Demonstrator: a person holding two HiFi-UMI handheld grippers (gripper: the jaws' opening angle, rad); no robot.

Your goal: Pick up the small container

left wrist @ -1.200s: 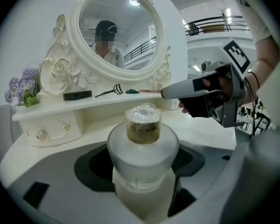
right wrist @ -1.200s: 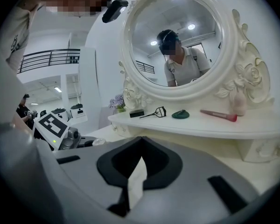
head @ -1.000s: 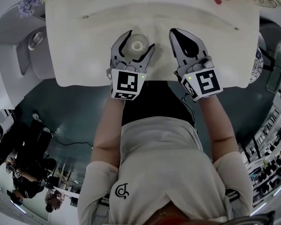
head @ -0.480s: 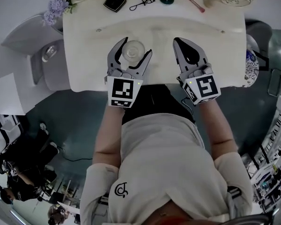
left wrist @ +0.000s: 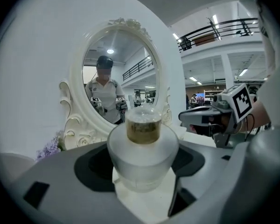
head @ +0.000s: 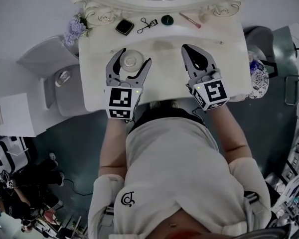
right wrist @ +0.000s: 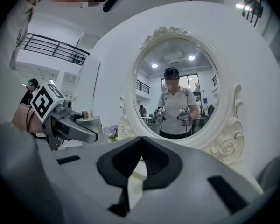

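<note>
The small container (head: 130, 61), a frosted round jar with a clear cap over a gold collar, stands upright between the jaws of my left gripper (head: 135, 56) over the front left of the white dressing table (head: 164, 71). In the left gripper view the jar (left wrist: 142, 146) fills the gap between both dark pads, and the pads press its sides. My right gripper (head: 188, 49) hovers to the right over the table with its jaws together and nothing in them. Its closed tips (right wrist: 139, 146) point toward the oval mirror (right wrist: 177, 85).
Along the table's back edge lie a black compact (head: 124, 26), an eyelash curler (head: 148, 24), a dark round lid (head: 167, 19) and a pink brush (head: 189, 20). Purple flowers (head: 75, 30) sit at the back left corner. A grey chair (head: 57, 73) stands left of the table.
The head view has pulled back, showing the mirror frame and the items at the back. The jar stays between the left jaws. The right gripper keeps its closed pose.
</note>
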